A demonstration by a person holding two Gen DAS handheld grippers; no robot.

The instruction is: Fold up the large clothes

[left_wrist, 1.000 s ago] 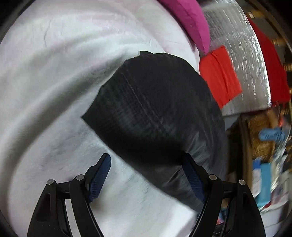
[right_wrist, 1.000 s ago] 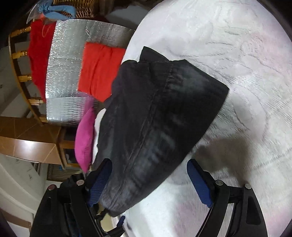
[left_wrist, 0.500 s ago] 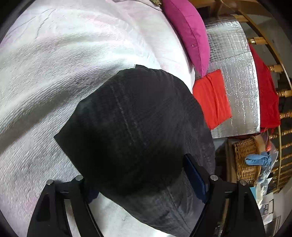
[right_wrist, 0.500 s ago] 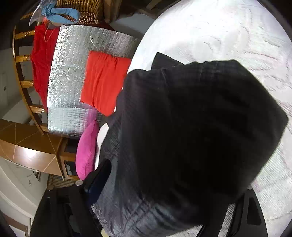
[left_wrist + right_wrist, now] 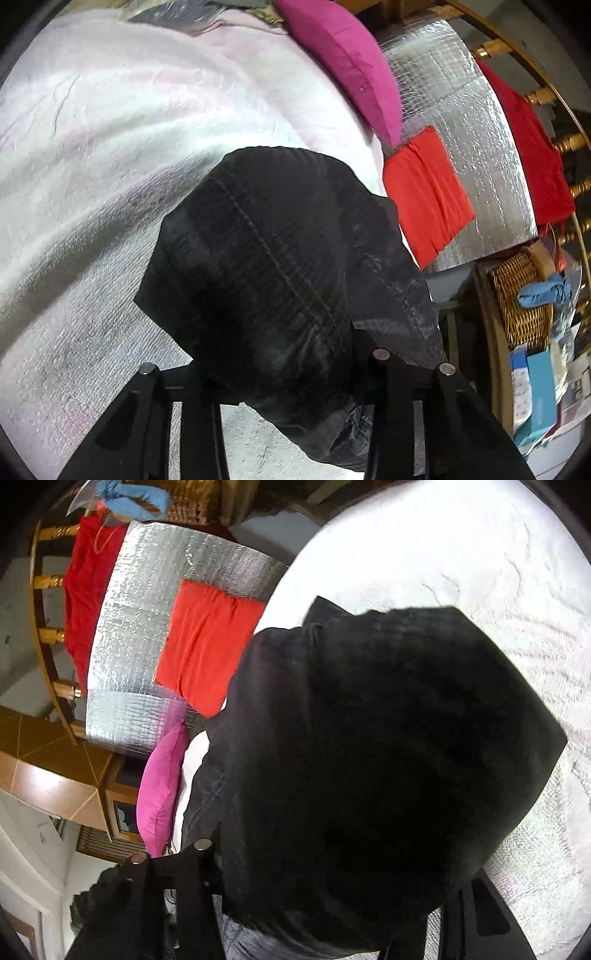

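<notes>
Lighting is bright and even on the white bedspread [image 5: 110, 155], which nears overexposure in the right wrist view. Grey shadow lies on the bedspread beside the black garment [image 5: 266, 266], whose folds read nearly featureless. The foil sheet [image 5: 461, 122] glints. Fisheye bending and dark vignetting mark all edges; slight motion blur.

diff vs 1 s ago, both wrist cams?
Both tools advanced onto the black garment, whose cloth now covers the blue pads that were bare before. The left tool and right tool are closing with the cloth between them; contact is hidden. The white bedspread, pink pillow and red cloth are unchanged.
</notes>
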